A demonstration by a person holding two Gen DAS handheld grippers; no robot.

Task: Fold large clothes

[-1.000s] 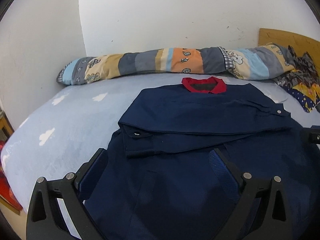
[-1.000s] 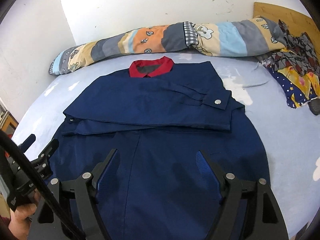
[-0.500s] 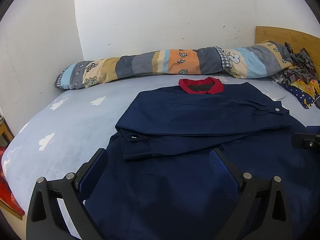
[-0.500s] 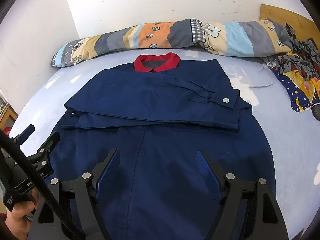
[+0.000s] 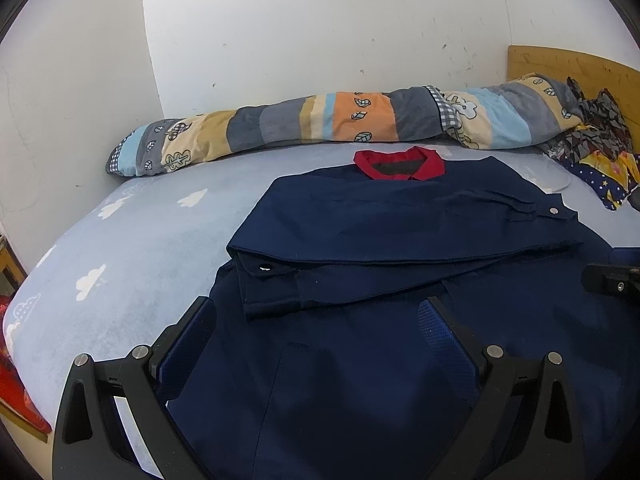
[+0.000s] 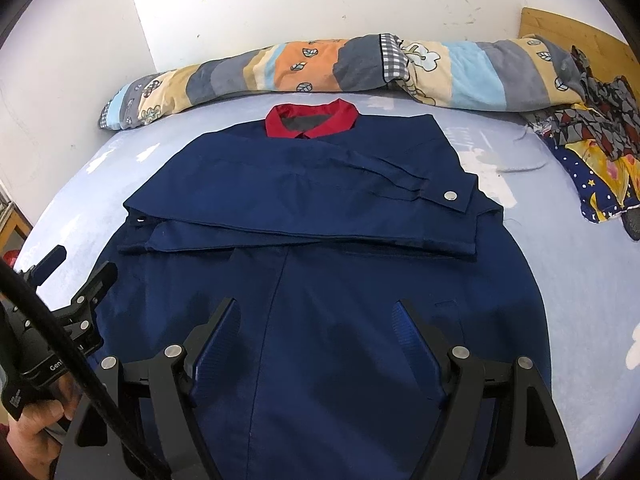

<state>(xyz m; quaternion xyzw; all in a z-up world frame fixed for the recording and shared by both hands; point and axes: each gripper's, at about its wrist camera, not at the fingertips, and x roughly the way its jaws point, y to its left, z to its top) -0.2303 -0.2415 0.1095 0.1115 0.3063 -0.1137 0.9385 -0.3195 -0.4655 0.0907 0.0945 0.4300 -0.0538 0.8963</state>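
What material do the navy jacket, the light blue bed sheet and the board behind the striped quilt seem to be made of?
Navy jacket: probably a woven cotton-type work cloth, matte, holding crisp folds, with metal snaps.
Bed sheet: looks like soft, brushed fabric, slightly fuzzy, printed with white clouds.
Board: wood or plywood, light, with visible grain, unpainted.

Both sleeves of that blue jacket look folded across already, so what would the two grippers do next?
Probably lower both open grippers, left and right, onto the navy jacket's bottom hem to pinch it. The sleeves already lie crossed over the chest below the red collar, while the lower half lies flat, unfolded.
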